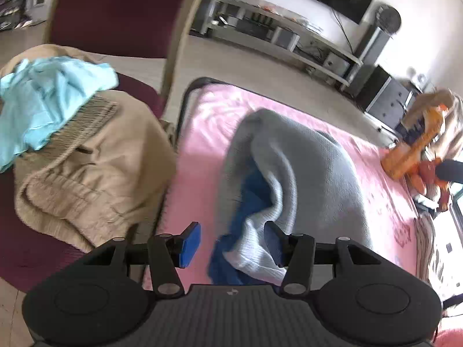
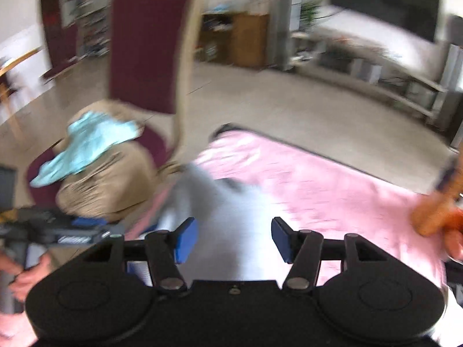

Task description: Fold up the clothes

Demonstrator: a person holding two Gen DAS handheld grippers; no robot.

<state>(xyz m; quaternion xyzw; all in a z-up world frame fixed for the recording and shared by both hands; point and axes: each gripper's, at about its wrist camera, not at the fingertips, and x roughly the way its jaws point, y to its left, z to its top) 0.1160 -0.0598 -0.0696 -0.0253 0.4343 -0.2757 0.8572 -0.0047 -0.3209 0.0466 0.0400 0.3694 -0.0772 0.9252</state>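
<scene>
A grey garment [image 1: 303,173] with a blue inner part [image 1: 249,202] lies bunched on the pink-covered table [image 1: 208,121]. My left gripper [image 1: 231,244] is open, its blue pads either side of the garment's near edge, nothing clamped. In the blurred right wrist view the grey garment [image 2: 225,225] lies in front of my right gripper [image 2: 234,238], which is open and empty above it. The left gripper's body [image 2: 66,232] shows at the left of that view.
A maroon chair [image 1: 115,8] stands left of the table with a beige garment [image 1: 95,167] and a light blue one [image 1: 49,98] piled on its seat. Orange clothing [image 1: 416,150] lies at the table's far right. A TV bench [image 1: 289,34] stands beyond.
</scene>
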